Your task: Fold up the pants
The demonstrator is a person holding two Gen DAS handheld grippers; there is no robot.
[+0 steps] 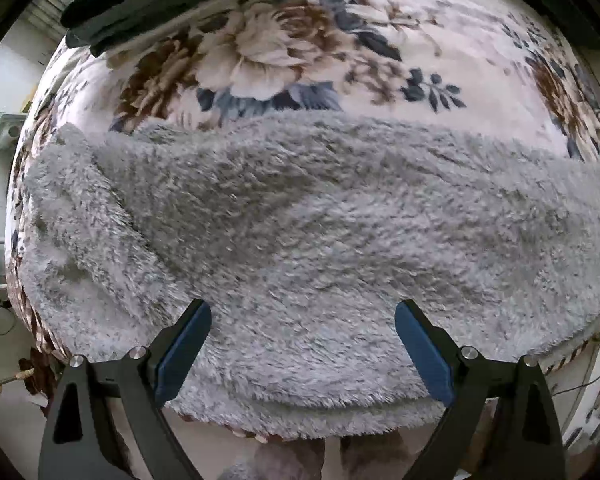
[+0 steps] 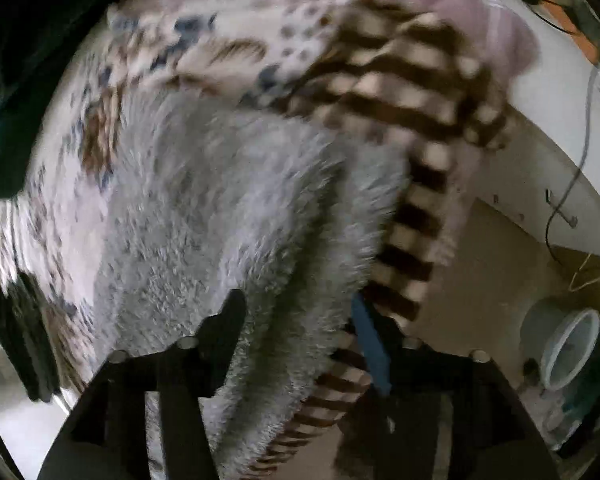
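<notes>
The grey fleece pants (image 1: 300, 232) lie flat on a floral blanket (image 1: 440, 52), long axis running side to side across the left gripper (image 1: 303, 344), which points straight down over the near edge. Its jaws stand wide, nothing between them, pads clear of the pile; fabric spreads ahead of and to both sides of it.

Right wrist view is blurred. The right gripper (image 2: 300, 332) sits at one end of the pants (image 2: 204, 232), where the fleece hangs off the blanket's striped border (image 2: 412, 92). Jaws are about half spread with a fleece edge between them; whether the pads press it I cannot tell.

Judgement: the next fold goes along that long axis, end to end. The right gripper is nearer an end; the left sits mid-length, better placed to pin.

Dark folded clothes (image 1: 160, 4) lie far ahead of the left gripper, well apart from the pants.
</notes>
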